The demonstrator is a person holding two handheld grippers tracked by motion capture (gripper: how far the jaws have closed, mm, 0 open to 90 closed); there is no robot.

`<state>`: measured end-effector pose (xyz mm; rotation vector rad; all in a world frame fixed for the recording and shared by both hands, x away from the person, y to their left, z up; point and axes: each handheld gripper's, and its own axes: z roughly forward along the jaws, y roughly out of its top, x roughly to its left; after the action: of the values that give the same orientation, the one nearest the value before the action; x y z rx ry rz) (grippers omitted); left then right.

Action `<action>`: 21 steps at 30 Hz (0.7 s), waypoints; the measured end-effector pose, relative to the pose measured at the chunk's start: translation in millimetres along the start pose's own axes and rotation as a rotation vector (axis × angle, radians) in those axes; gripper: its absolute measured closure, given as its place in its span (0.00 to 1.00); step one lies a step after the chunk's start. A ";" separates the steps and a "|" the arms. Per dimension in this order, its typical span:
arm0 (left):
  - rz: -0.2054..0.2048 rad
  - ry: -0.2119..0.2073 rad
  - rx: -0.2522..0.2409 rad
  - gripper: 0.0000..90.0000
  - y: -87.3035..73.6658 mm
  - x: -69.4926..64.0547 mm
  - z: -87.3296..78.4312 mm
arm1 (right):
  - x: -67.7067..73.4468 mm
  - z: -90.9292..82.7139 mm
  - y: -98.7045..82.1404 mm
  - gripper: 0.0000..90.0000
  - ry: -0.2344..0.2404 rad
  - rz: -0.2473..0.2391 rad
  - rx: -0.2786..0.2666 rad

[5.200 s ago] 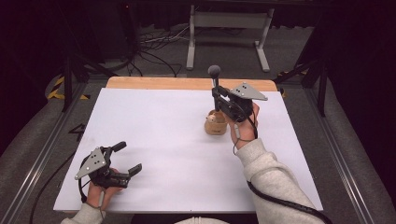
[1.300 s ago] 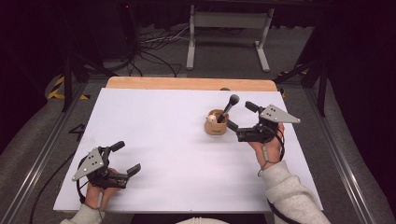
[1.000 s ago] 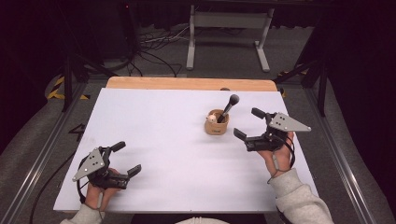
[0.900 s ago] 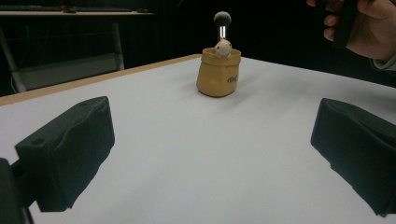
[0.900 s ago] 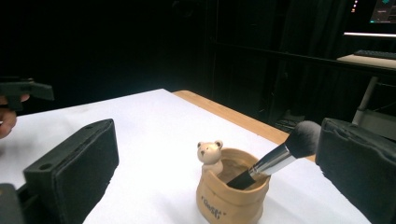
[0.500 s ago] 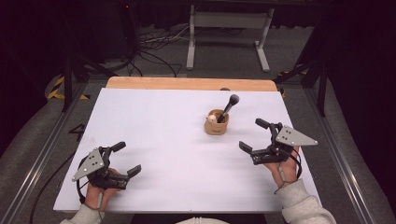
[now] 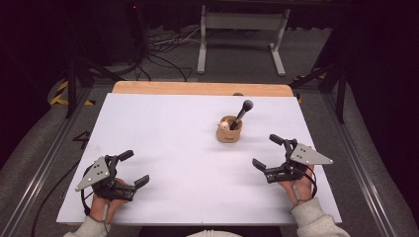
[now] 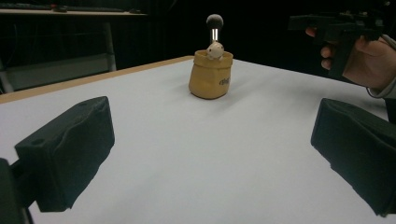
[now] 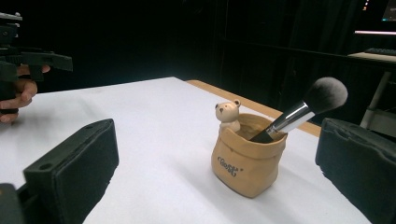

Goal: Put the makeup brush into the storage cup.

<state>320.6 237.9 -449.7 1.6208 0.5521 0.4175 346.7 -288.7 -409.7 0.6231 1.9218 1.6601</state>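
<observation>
A tan bag-shaped holder [image 7: 229, 133] with a small bear figure [image 9: 227, 114] on its rim stands right of centre on the white table [image 7: 168, 143]. A makeup brush [image 7: 243, 111] leans in it, head up and tilted to the right. My right gripper [image 7: 266, 151] rests open at the near right, a short way from the holder [image 9: 247, 163], with nothing between its jaws. My left gripper [image 7: 134, 168] stands open and empty at the near left. In the left gripper view the holder [image 8: 210, 74] and brush [image 8: 214, 22] stand far ahead.
A wooden strip [image 7: 197, 89] runs along the table's far edge. Behind it stand a metal frame [image 7: 242, 29] and floor cables [image 7: 163, 49]. Rails [image 7: 44, 163] flank both sides of the table.
My right gripper let go of the brush, which now leans in the holder, and drew back toward the near right edge. The left gripper has stayed put.
</observation>
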 end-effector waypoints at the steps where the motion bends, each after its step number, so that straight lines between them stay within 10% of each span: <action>1: -0.001 -0.003 -0.002 0.00 0.1 0.0 -0.1 | 0.0 0.0 0.0 0.00 0.000 0.000 0.000; 21: -0.011 -0.027 -0.012 0.00 1.0 1.6 2.1 | 7.2 -4.5 -27.7 0.00 -0.016 0.050 0.040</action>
<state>323.2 237.0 -449.0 1.6095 0.5372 0.3900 338.1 -291.4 -437.1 0.7038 1.9469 1.6456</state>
